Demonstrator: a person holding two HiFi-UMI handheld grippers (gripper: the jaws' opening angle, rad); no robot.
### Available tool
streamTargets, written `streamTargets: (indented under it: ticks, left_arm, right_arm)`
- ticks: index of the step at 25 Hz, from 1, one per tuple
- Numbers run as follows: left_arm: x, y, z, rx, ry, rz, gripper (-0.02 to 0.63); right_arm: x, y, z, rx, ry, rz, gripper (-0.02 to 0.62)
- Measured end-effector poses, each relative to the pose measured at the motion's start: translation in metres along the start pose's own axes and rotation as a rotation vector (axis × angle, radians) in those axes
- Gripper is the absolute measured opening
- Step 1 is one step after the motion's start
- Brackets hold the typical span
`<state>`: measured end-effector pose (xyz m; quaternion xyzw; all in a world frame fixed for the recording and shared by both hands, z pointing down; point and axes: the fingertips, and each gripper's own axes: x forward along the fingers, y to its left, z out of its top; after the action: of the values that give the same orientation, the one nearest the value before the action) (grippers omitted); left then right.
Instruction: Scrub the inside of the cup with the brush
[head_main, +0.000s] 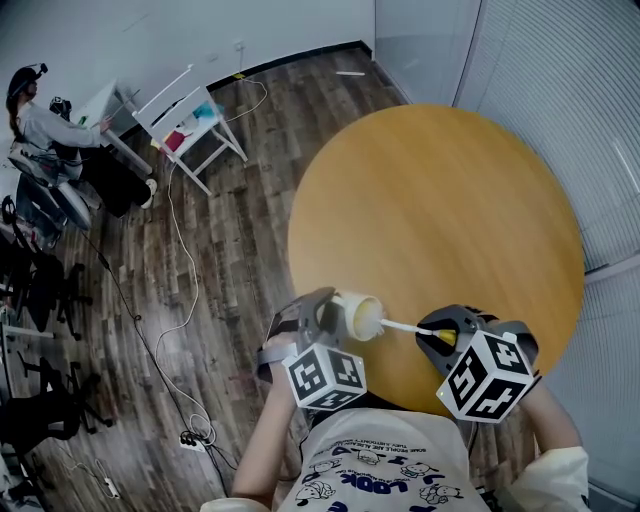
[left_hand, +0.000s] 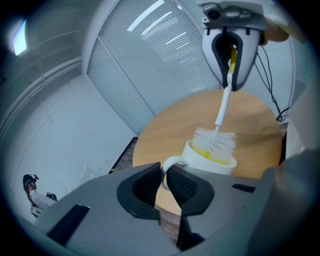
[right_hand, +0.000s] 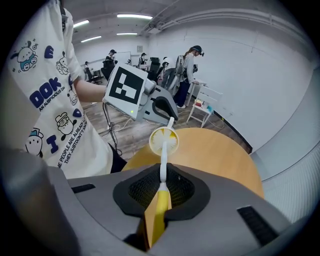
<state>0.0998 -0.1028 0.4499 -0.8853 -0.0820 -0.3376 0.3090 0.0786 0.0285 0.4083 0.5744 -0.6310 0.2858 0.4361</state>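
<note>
Cream cup with a yellow inside, held in the air over the near-left edge of the round wooden table, tipped on its side with the mouth turned toward the right. Pinched by its loop handle between the jaws of the left gripper, closed tight on the loop with the cup body just past the fingertips. White bristle head of the brush at the cup's mouth, partly inside and partly above the rim. Thin white stem running back to a yellow grip, clamped between the nearly closed jaws of the right gripper, just to the cup's right. Both grippers close to the person's printed shirt. Broad tabletop stretching ahead and to the right, with ribbed wall panels near its far-right rim. Dark plank floor opening out to the left, crossed by a white cable. White chair and a seated person well apart at the far left.
</note>
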Motion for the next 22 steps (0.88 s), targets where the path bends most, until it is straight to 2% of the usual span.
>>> streamTargets:
  ticks: [6, 10, 17, 22]
  left_arm:
    - [0.002, -0.005, 0.004, 0.064, -0.033, -0.028, 0.043]
    - [-0.001, -0.007, 0.005, 0.068, -0.058, -0.048, 0.043]
    - [-0.009, -0.004, -0.002, 0.028, -0.086, -0.055, 0.044]
    - [-0.011, 0.006, -0.001, -0.054, -0.096, -0.043, 0.044]
  right_arm:
    - [0.000, -0.010, -0.007, 0.042, 0.001, 0.043, 0.046]
    - [0.000, -0.013, -0.012, 0.113, -0.026, 0.087, 0.046]
    - [0.003, -0.016, -0.018, 0.257, -0.091, 0.112, 0.046]
    - [0.004, -0.015, -0.024, 0.352, -0.135, 0.130, 0.046]
